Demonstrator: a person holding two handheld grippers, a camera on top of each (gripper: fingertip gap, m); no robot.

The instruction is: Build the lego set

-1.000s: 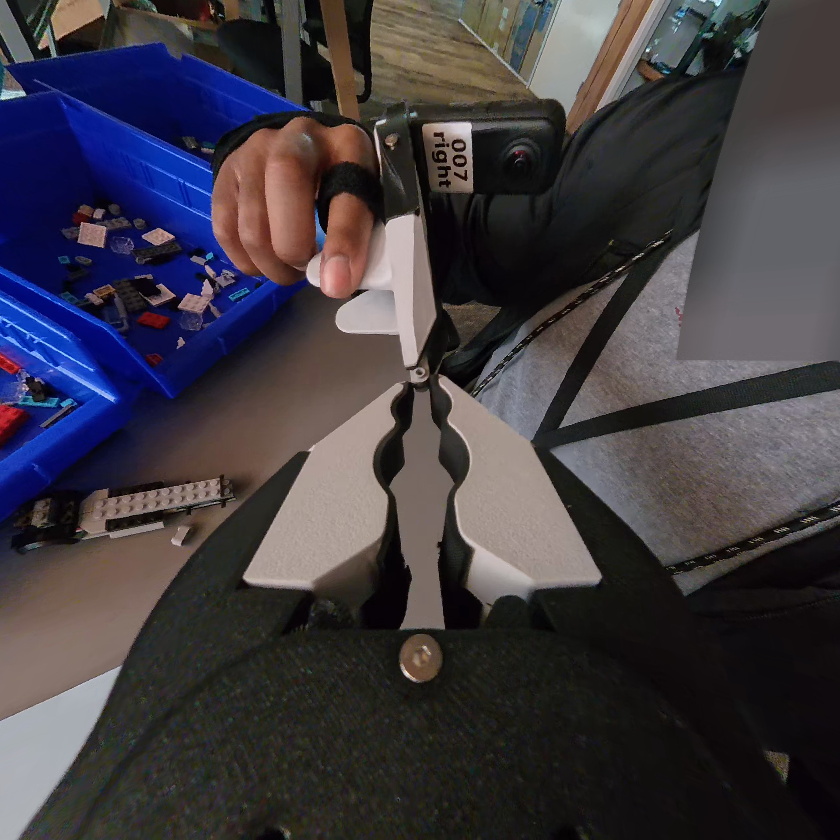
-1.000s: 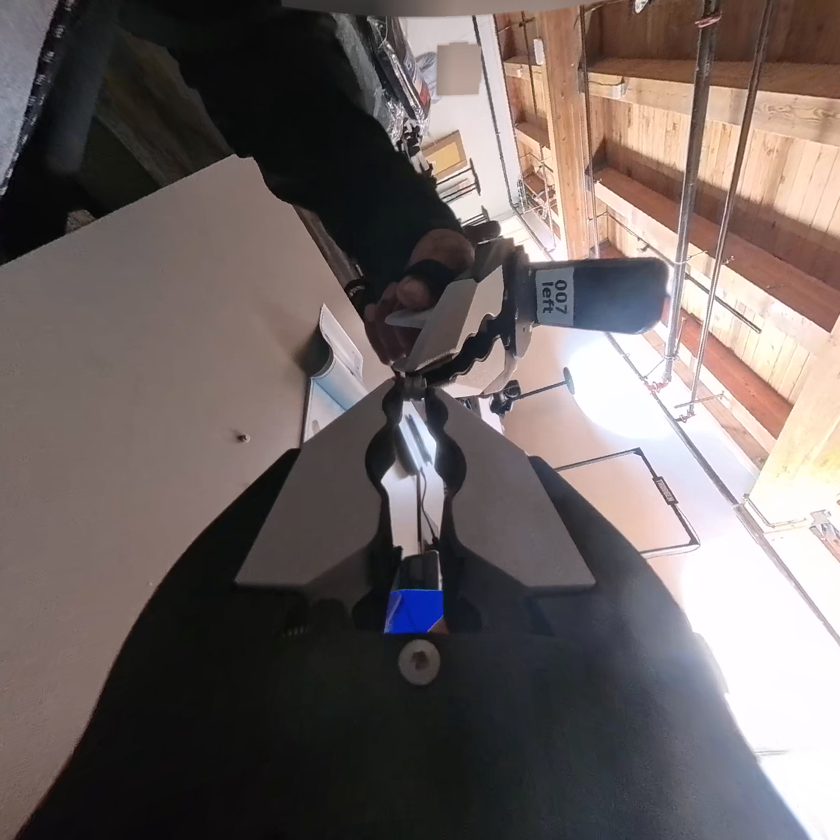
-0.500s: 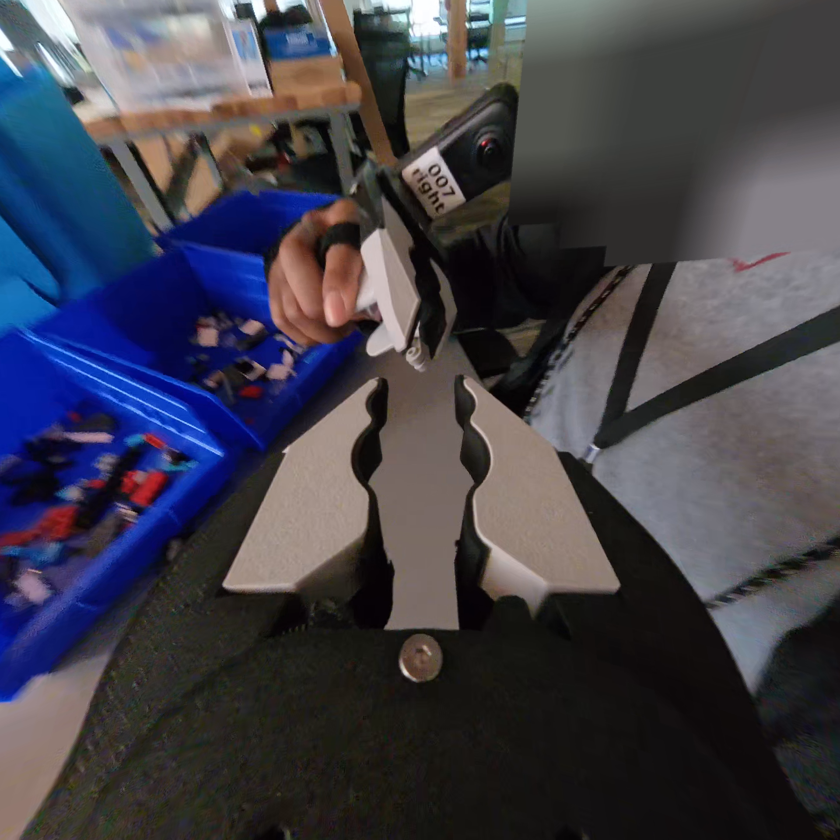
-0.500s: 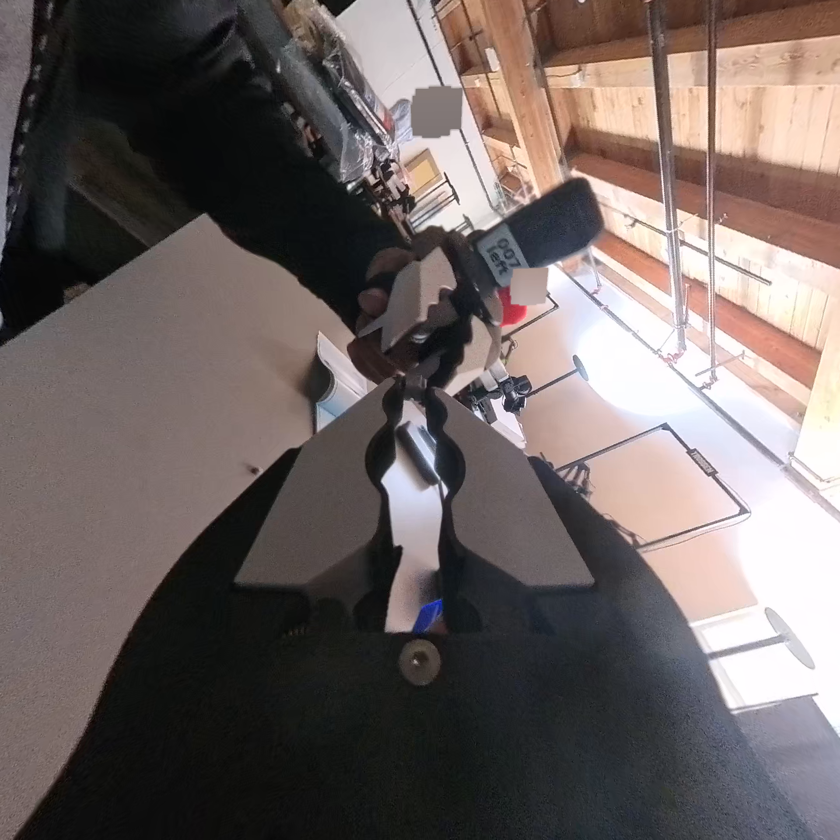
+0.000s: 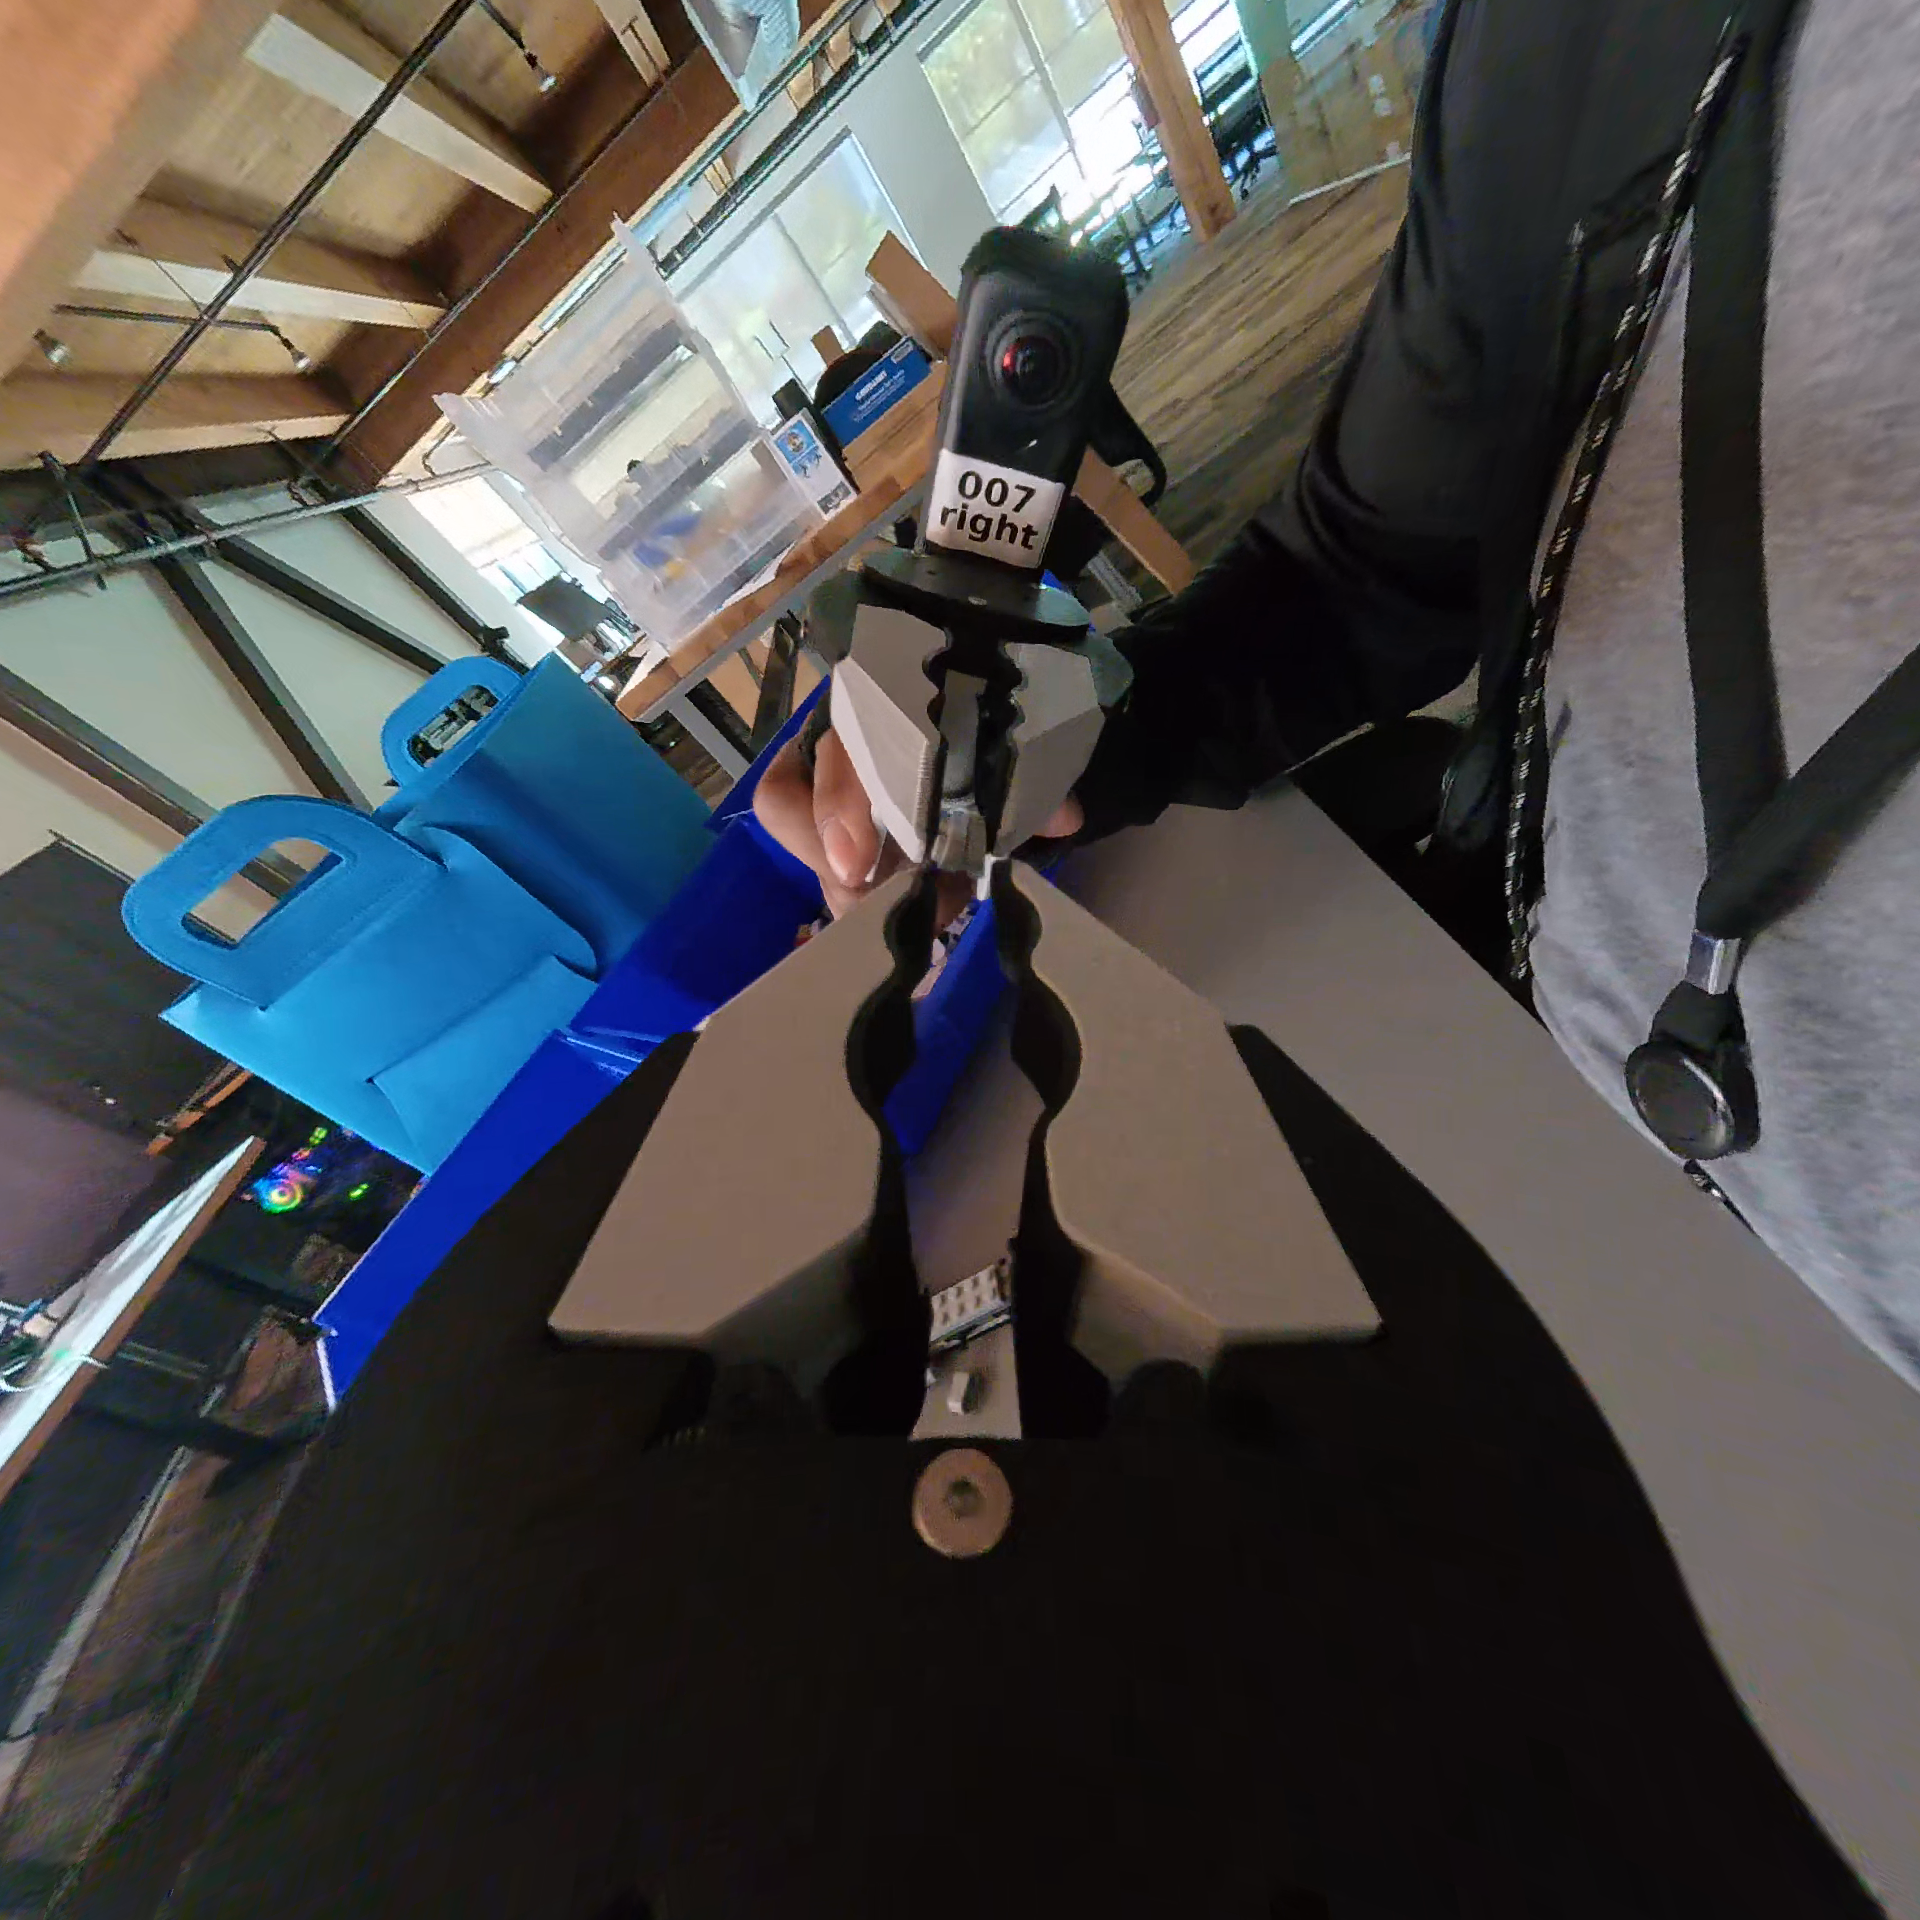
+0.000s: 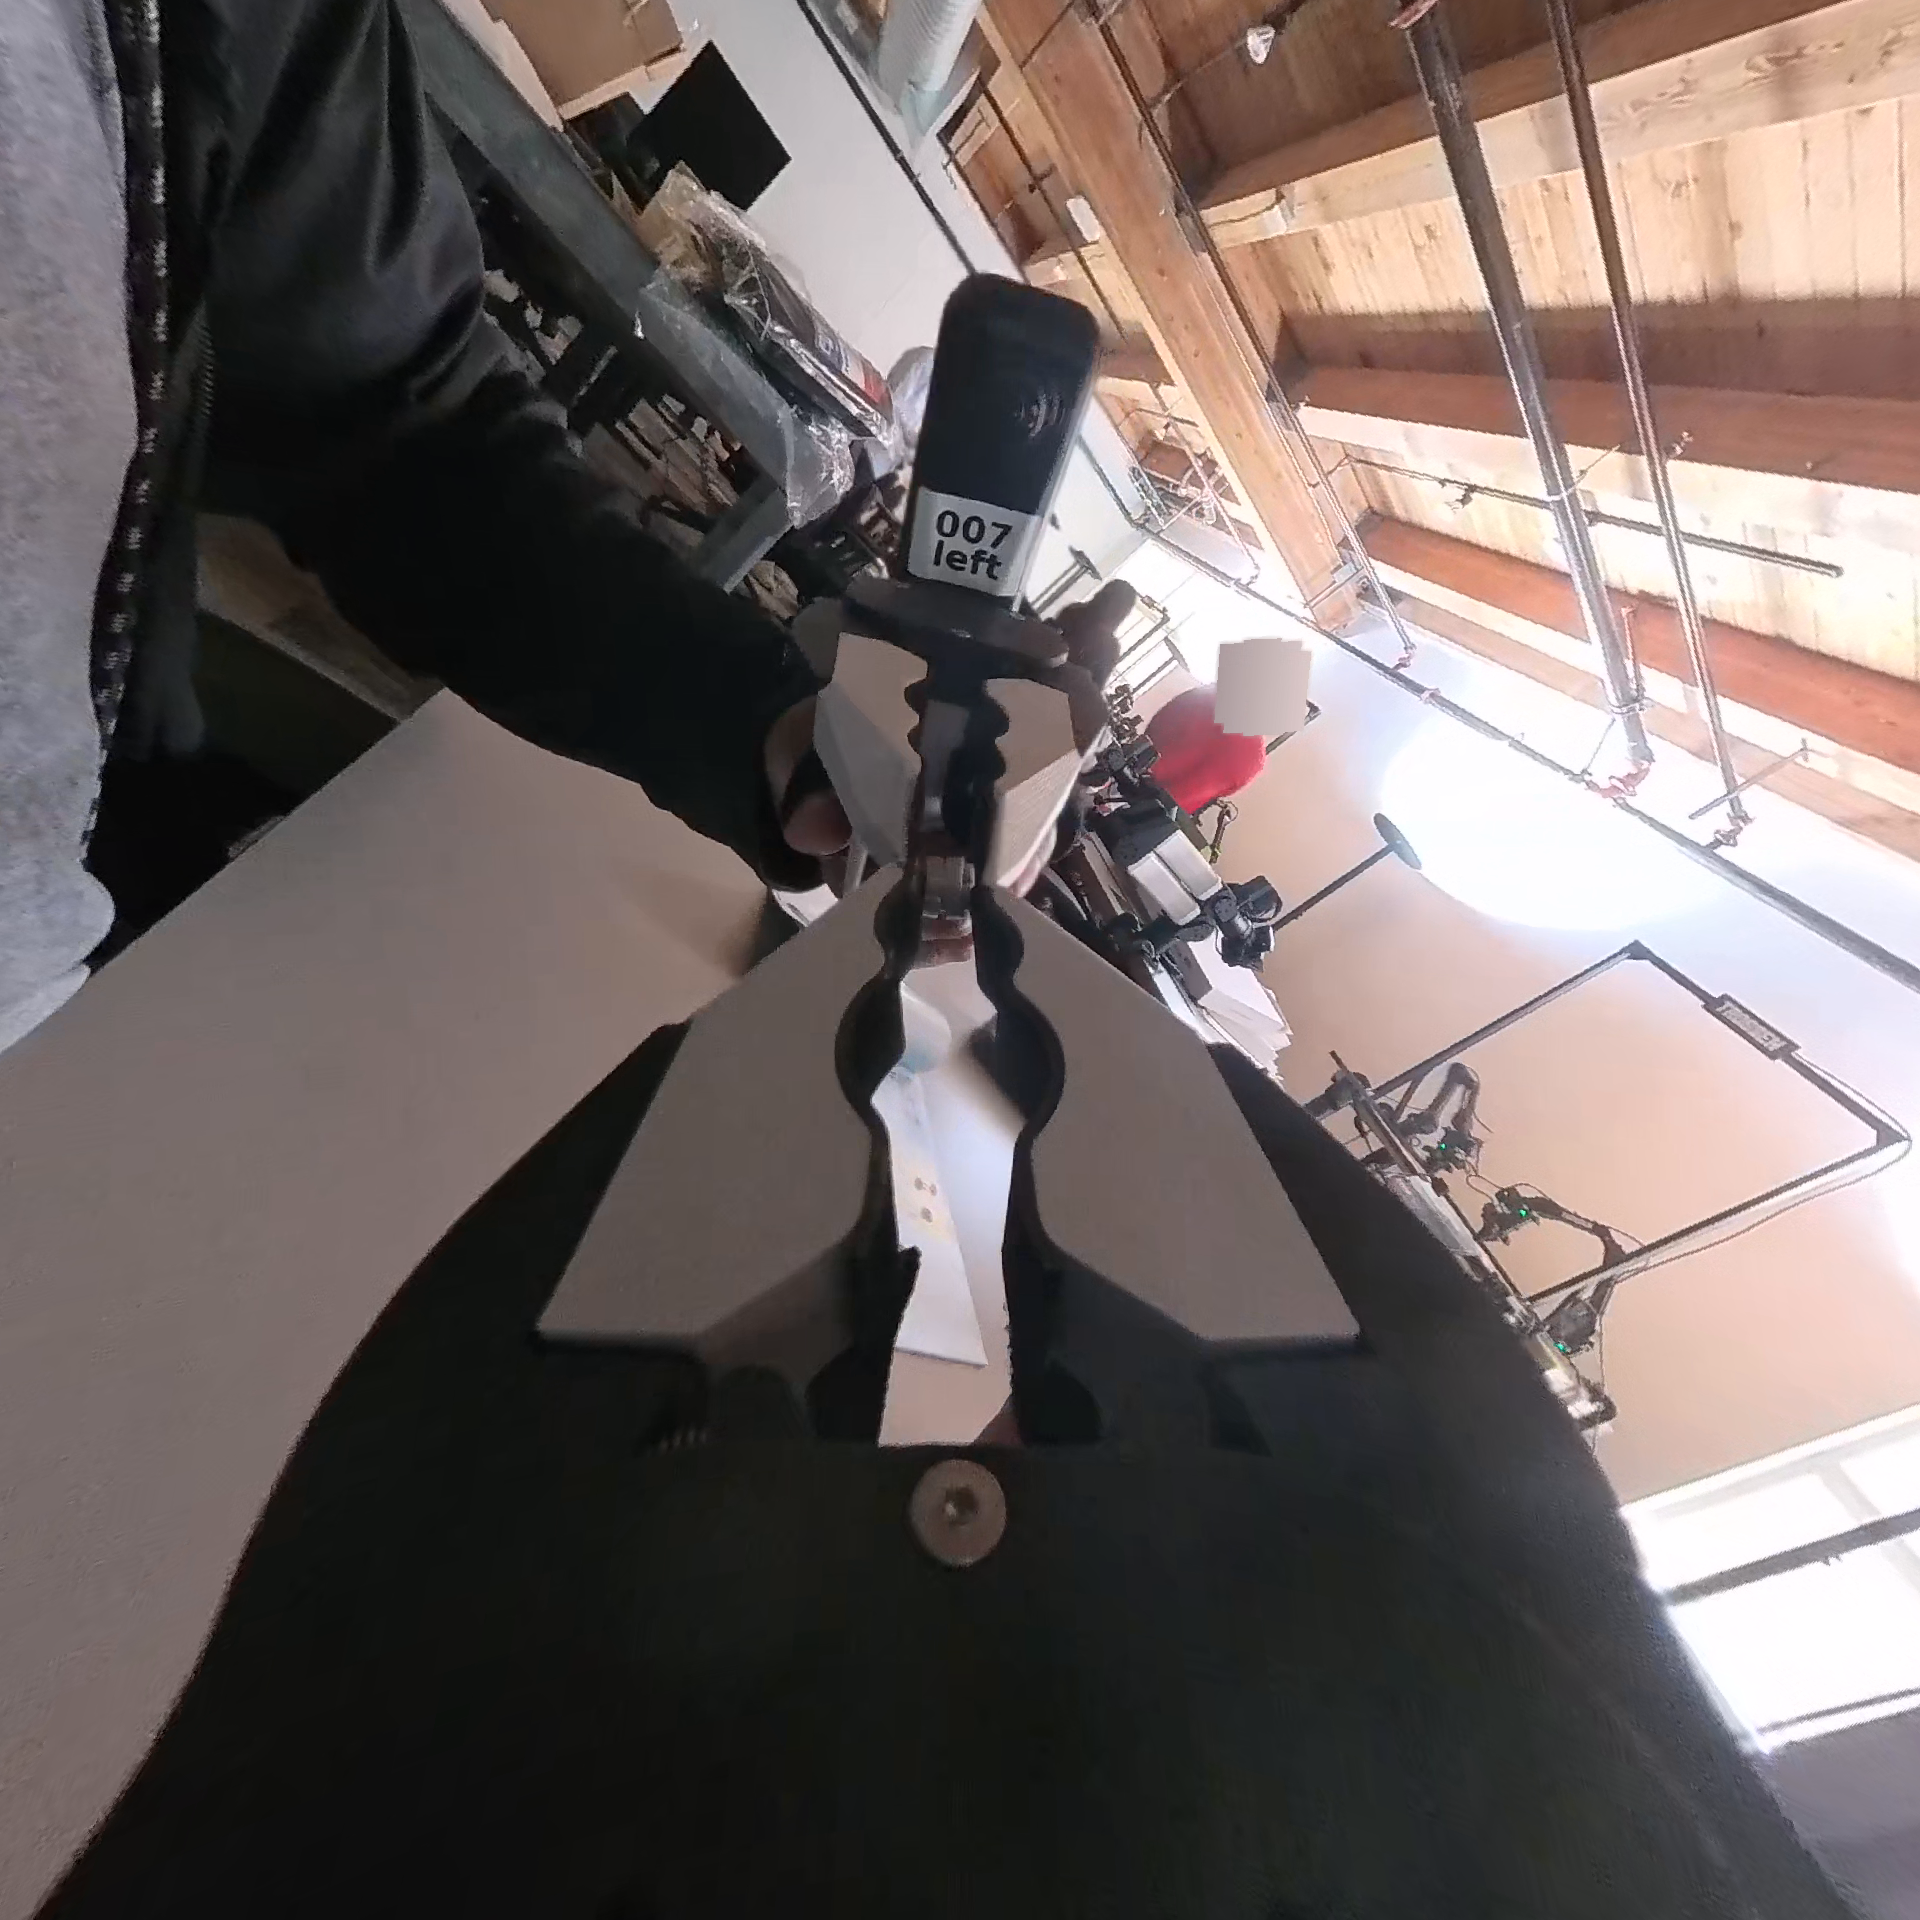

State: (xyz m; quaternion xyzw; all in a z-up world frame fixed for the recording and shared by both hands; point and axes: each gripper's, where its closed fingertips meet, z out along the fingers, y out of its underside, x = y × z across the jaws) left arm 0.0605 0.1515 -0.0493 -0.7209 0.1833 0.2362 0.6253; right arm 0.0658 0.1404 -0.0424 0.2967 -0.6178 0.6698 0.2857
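claws tip to tip over a small grey piece

left claw [image 5: 958, 891] and right claw [image 6: 943, 904] are raised off the matte grey desk [image 5: 1299, 935] and point straight at each other, tips nearly touching. a small light grey lego piece [image 5: 958, 840] sits right at the meeting point. in the left wrist view it sits between the right claw's tips, which look pressed together on it; the right wrist view shows the same kind of grey bit [image 6: 943, 896] at the junction. the left claw's fingers [image 5: 769, 1101] stand narrowly apart at the tip — whether they also pinch the piece, i cannot tell.

below the left claw, seen through the gap: a pale grey studded lego plate [image 5: 971, 1299] lying on the desk. behind it — a deep blue plastic bin [image 5: 727, 935] and bright blue card handled boxes [image 5: 416, 935]. a white paper sheet [image 6: 940, 1226] lies on the desk under the right claw.
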